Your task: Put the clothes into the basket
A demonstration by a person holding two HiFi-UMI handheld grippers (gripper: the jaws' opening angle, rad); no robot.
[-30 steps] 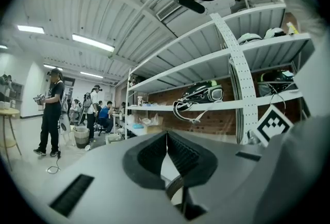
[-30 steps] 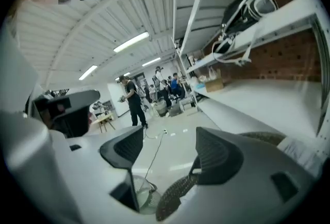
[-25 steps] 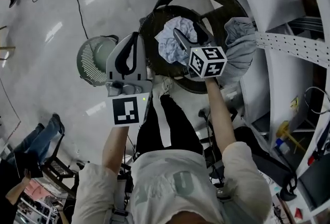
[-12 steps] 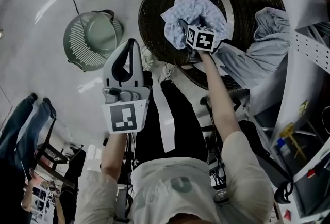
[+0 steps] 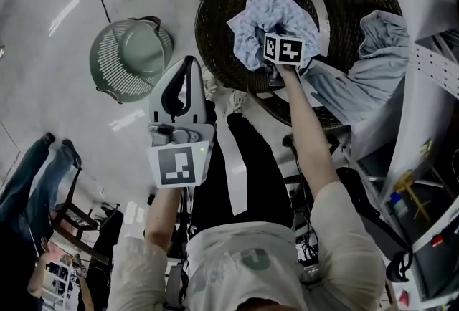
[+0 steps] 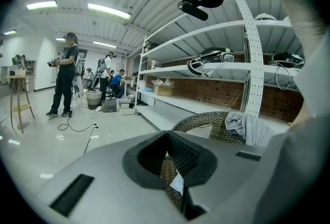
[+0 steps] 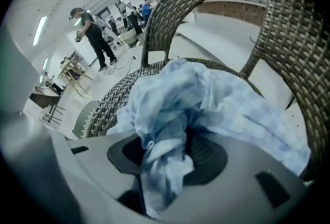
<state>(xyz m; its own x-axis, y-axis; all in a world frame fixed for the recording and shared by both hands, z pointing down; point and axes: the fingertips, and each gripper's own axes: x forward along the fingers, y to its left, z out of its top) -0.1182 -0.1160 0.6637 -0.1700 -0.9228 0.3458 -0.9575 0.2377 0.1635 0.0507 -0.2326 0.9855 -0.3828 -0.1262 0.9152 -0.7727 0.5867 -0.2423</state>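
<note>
The green basket (image 5: 107,80) sits on the floor (image 5: 57,23) at the far left. It is well apart from the clothes. You can see its side (image 7: 85,117) in the right gripper view too, down past the chair.

Next comes your left tool (image 5: 189,63). Its two jaws are pressed together with nothing between them (image 6: 166,133). It hangs in the air between the basket and the chair and touches neither.

To the right of it stands the brown woven chair (image 5: 215,51). A crumpled blue cloth (image 5: 269,16) lies on its round seat.

Your right tool (image 5: 275,67) points down into that blue cloth, at the edge nearest you. Its jaws have just been closing. A bunch of the blue cloth (image 7: 216,104) is pinched between them (image 7: 170,140). The cloth is on the seat, not in the basket.

Further right, a grey cloth (image 5: 373,66) hangs over the arm of the chair. Nothing is holding it. The left gripper view shows it draped there too (image 6: 247,125).

At the far right is a white shelf (image 5: 437,73), just beside the chair.
</note>
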